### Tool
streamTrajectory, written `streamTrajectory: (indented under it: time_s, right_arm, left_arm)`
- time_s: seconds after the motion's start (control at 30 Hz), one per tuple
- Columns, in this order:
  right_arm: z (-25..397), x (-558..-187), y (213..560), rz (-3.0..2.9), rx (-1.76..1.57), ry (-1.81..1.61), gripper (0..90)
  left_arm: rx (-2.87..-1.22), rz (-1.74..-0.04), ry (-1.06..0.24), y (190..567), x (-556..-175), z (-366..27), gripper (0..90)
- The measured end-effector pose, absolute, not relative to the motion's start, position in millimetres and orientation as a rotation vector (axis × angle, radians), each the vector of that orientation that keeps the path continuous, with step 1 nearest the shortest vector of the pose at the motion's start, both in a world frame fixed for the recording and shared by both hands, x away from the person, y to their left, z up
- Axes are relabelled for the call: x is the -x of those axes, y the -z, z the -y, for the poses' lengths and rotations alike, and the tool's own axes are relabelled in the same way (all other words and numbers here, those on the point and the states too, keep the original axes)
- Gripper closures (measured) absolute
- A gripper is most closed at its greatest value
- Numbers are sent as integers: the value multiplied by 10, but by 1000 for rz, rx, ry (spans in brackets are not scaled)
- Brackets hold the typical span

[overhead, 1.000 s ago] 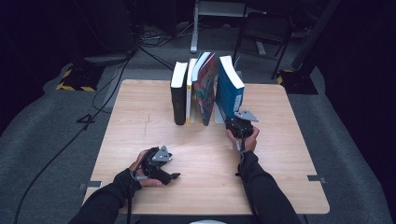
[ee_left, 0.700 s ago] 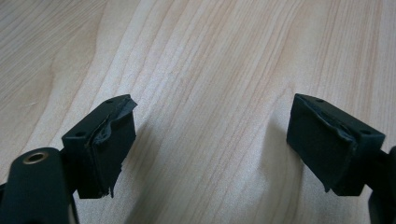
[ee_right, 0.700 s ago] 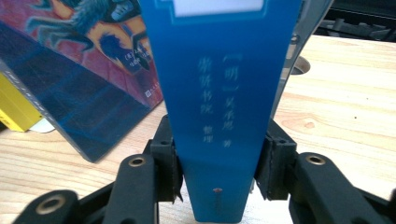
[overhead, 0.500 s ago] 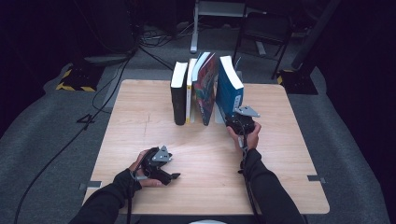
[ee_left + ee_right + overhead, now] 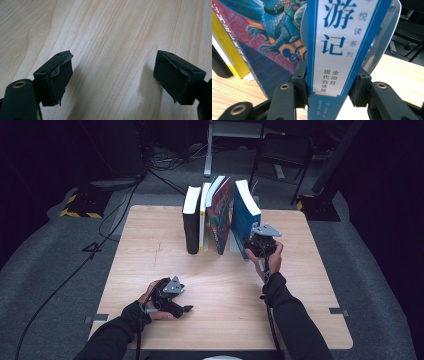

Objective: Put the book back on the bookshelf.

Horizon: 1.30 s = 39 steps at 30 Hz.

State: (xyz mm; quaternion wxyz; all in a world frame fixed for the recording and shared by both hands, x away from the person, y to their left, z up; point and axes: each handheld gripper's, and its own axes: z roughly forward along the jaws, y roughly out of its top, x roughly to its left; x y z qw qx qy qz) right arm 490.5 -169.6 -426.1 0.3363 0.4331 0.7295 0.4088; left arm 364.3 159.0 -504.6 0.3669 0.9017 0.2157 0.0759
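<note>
Between the right claw's (image 5: pixel 329 91) jaws stands the clamped blue book (image 5: pixel 337 50); left claw (image 5: pixel 113 80) released.

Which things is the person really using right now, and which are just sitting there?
In use:
- right gripper, jaws closed on the blue book's spine
- blue book

Just sitting there:
- left gripper, open, holding nothing, over the table
- black book
- yellow book
- colourful book

Overhead light brightens the table (image 5: pixel 150 235) amid dark surroundings; the close views look slightly soft, perhaps defocused.
</note>
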Motion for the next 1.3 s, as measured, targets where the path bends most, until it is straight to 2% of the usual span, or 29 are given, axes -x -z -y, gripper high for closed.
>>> streamTrajectory:
  time_s: [0.3, 0.57, 0.73, 0.8, 0.83, 1.03, 1.13, 1.3]
  right_arm:
    - [1787, -4853, 4207, -1974, -1126, -1064, 546]
    - [1899, -4779, 4130, -2074, -1050, -1004, 465]
    - [1974, -4721, 4115, -2109, -1013, -979, 444]
    - [1981, -4716, 4113, -2122, -1006, -968, 447]
    - [1987, -4696, 4107, -2159, -963, -943, 476]
    - [2019, -4624, 4103, -2237, -897, -874, 429]
    - [2032, -4590, 4110, -2265, -868, -840, 451]
    - [2094, -4504, 4130, -2315, -833, -799, 414]
  left_arm:
    - [-2318, -554, -196, 5046, -3643, -1590, 159]
    - [-2317, -553, -194, 5046, -3644, -1589, 158]
    - [-2317, -552, -193, 5047, -3645, -1587, 158]
    - [-2317, -552, -193, 5047, -3645, -1587, 158]
    - [-2317, -552, -193, 5047, -3645, -1587, 158]
    - [-2317, -552, -194, 5047, -3645, -1587, 157]
    - [-2317, -553, -194, 5047, -3645, -1586, 157]
    - [-2317, -553, -195, 5047, -3644, -1586, 157]
